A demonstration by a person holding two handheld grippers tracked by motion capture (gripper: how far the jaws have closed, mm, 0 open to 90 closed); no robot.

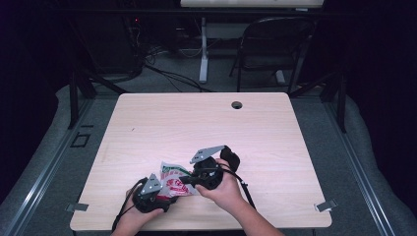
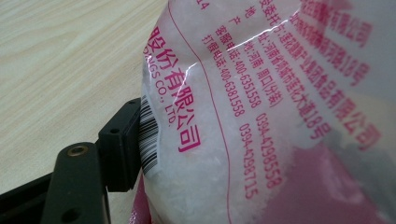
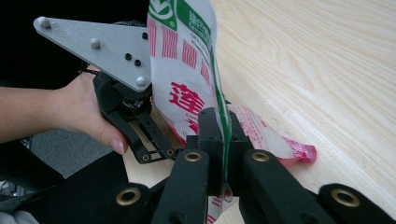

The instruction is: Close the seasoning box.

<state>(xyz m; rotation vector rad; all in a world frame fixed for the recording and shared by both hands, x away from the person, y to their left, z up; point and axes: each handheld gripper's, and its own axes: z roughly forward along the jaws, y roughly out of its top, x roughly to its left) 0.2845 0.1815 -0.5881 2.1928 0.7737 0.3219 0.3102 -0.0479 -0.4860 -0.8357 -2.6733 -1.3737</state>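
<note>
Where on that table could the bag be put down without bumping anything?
Almost anywhere: the wooden table is bare from the cable hole near the far edge down to the middle, and along both side edges. Only the near edge is crowded, where the left gripper and right gripper hold the bag.

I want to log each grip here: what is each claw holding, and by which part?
Both hold the plastic food bag. The right claw pinches its thin green-printed edge; the left claw presses a pad against the barcode side.
</note>
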